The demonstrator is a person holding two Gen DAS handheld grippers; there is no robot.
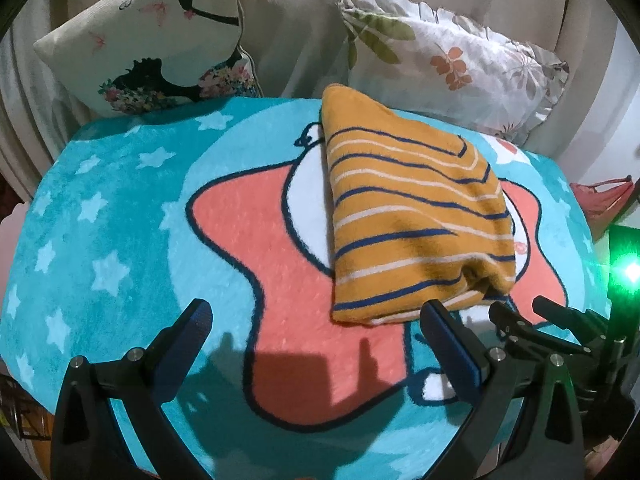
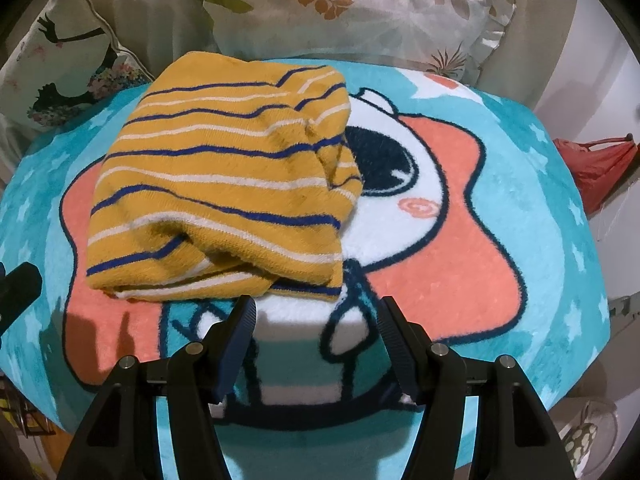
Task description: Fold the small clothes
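Note:
A small mustard-yellow knit garment (image 1: 404, 216) with blue and white stripes lies folded in a compact bundle on a turquoise plush blanket (image 1: 120, 208) with a pink star cartoon. It also shows in the right wrist view (image 2: 224, 184). My left gripper (image 1: 316, 316) is open and empty, just in front of the garment's near edge. My right gripper (image 2: 316, 312) is open and empty, its fingertips close to the bundle's near edge. The right gripper also shows at the lower right of the left wrist view (image 1: 536, 320).
Two cushions lean at the back: one with a black silhouette print (image 1: 160, 40) and one with a leaf print (image 1: 452, 60). A red bag (image 2: 596, 168) hangs at the right. The blanket (image 2: 540, 200) drops off at its edges.

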